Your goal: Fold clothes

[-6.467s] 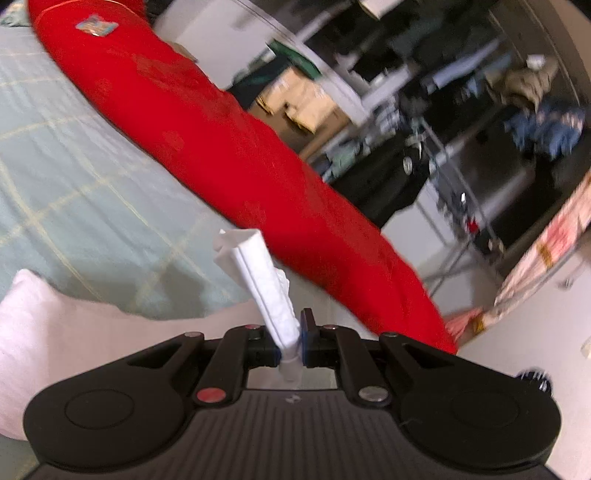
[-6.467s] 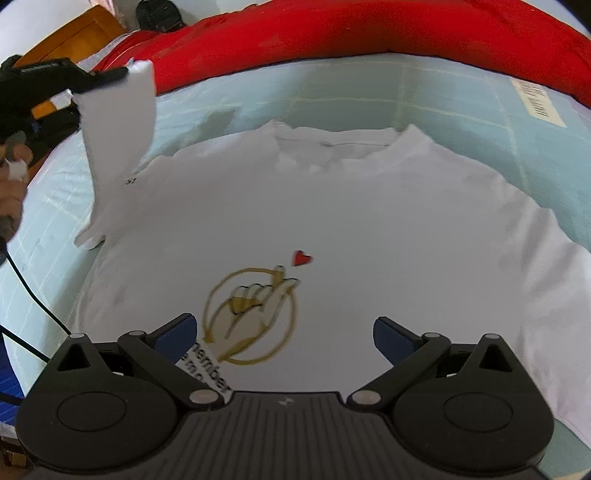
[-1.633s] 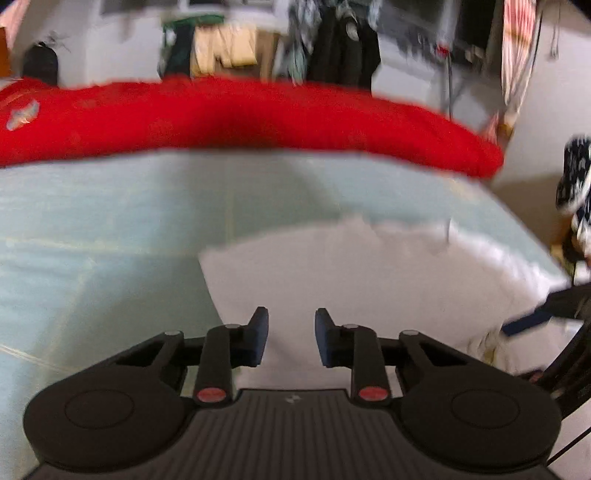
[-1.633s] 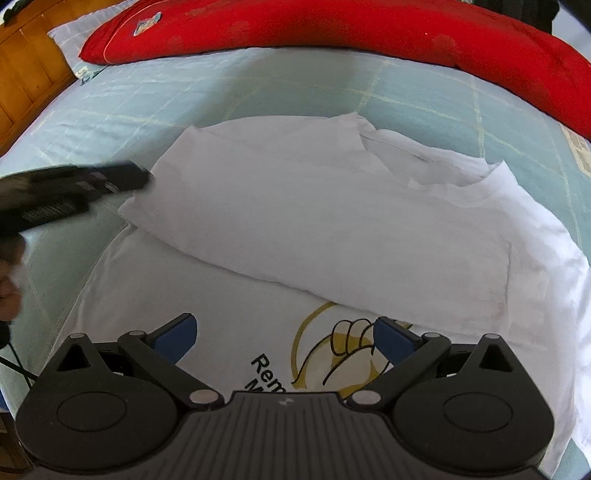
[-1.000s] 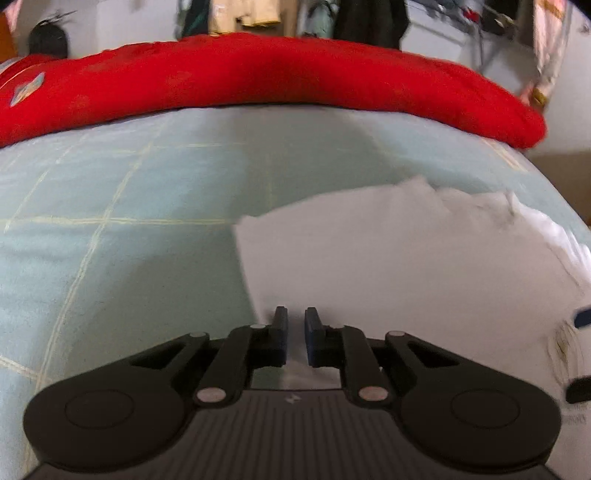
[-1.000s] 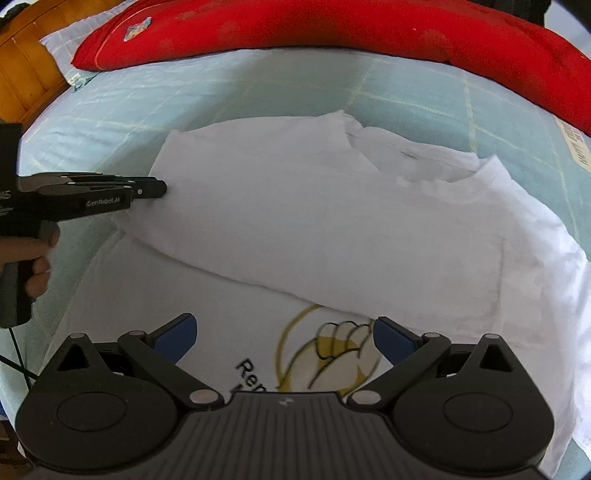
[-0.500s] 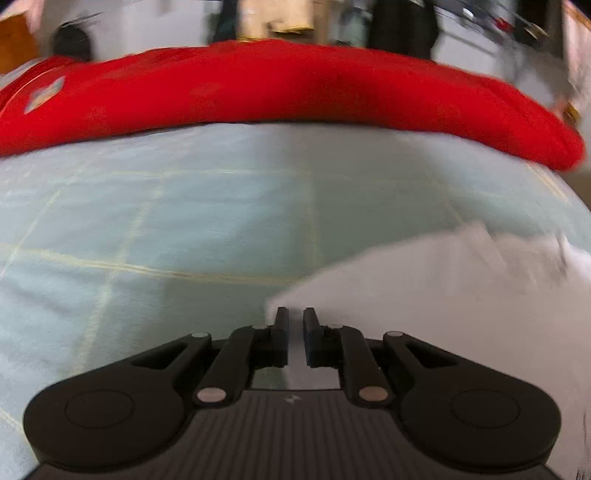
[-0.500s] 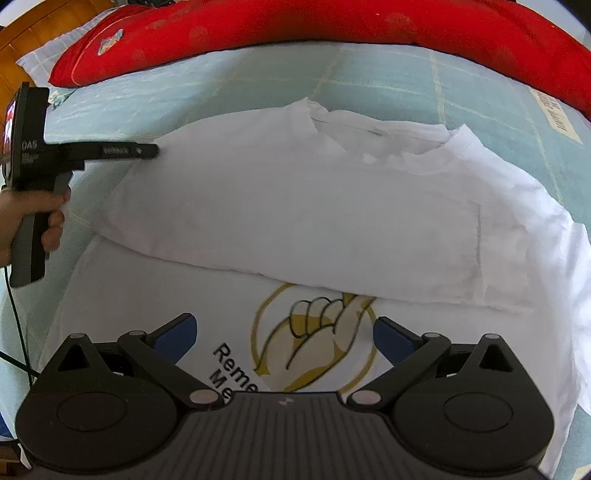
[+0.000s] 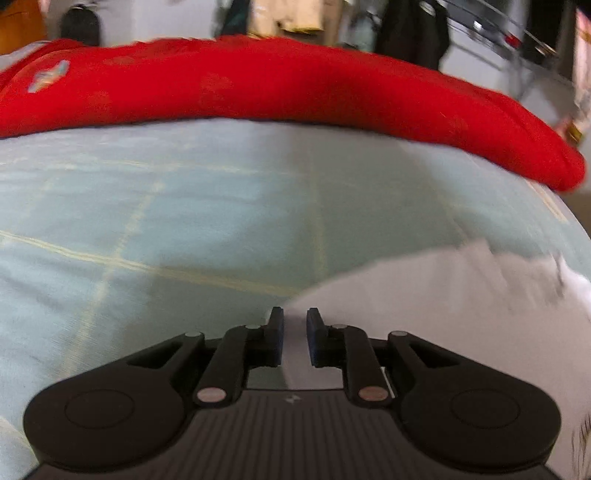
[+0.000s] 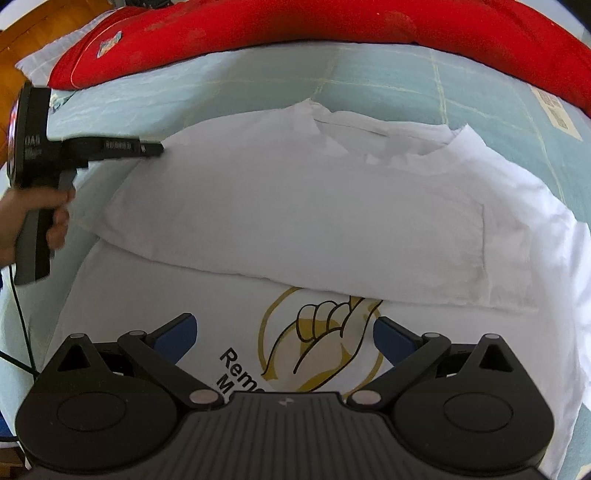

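Black fingers of the left gripper (image 9: pixel 294 334) stand close together with a thin gap between them. They have just been opening a little. The edge of the white T-shirt (image 10: pixel 295 206) lies under and between the tips, but whether the pads press on the cloth cannot be told. In the right wrist view the left gripper (image 10: pixel 157 149) shows from the side, with its tip at the left edge of the folded cloth, and a hand (image 10: pixel 26 218) holds its grip.

The right gripper (image 10: pixel 282 334) hangs over the shirt with its blue-padded fingers (image 10: pixel 173 332) spread wide apart and nothing between them.

The T-shirt lies flat on the pale blue-green checked bed sheet (image 10: pixel 369 74). One side of it is folded across the chest, so the fold covers the top of the yellow hand picture (image 10: pixel 321 332). Black letters sit beside that picture.

A long red quilt (image 9: pixel 280 85) lies along the far edge of the bed. Behind it hang clothes (image 9: pixel 410 29), all blurred.
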`<state>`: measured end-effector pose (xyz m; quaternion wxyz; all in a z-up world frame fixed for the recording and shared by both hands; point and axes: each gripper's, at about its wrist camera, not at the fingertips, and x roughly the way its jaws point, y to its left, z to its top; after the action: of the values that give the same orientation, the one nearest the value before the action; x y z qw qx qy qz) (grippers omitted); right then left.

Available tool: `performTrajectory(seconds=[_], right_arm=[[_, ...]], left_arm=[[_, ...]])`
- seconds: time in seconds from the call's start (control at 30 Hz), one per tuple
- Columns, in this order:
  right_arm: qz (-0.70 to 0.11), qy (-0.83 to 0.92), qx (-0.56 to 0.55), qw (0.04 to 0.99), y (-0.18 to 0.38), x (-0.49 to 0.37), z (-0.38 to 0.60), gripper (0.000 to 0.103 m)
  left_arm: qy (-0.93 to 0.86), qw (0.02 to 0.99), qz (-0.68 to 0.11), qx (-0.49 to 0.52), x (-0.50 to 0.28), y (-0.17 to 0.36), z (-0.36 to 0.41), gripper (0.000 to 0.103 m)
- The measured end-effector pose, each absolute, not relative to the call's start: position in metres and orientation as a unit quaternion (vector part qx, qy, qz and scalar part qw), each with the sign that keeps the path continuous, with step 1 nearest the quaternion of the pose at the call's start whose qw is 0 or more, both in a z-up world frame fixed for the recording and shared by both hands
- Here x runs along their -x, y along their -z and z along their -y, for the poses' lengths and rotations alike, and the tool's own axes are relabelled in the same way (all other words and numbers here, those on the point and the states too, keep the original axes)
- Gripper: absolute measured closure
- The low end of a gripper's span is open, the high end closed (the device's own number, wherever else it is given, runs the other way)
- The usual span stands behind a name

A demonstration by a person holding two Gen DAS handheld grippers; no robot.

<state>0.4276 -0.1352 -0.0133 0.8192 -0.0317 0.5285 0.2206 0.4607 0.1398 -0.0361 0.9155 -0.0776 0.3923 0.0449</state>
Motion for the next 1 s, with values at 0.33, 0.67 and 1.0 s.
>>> performTrajectory(seconds=[0.33, 0.67, 1.0], right_arm=[[-0.533, -0.222, 0.022, 0.816, 0.015, -0.428, 0.131, 0.0], [-0.535, -0.224, 0.031, 0.814, 0.016, -0.422, 0.13, 0.0], [-0.523, -0.213, 0.033, 0.825, 0.011, -0.412, 0.145, 0.0]], left_arm=[[0.07, 0.907, -0.401, 0.111, -0.394, 0.013, -0.117, 0.088], [0.079, 0.905, -0.41, 0.084, -0.377, 0.016, -0.104, 0.086], [0.08, 0.895, -0.433, 0.068, -0.376, 0.021, -0.089, 0.082]])
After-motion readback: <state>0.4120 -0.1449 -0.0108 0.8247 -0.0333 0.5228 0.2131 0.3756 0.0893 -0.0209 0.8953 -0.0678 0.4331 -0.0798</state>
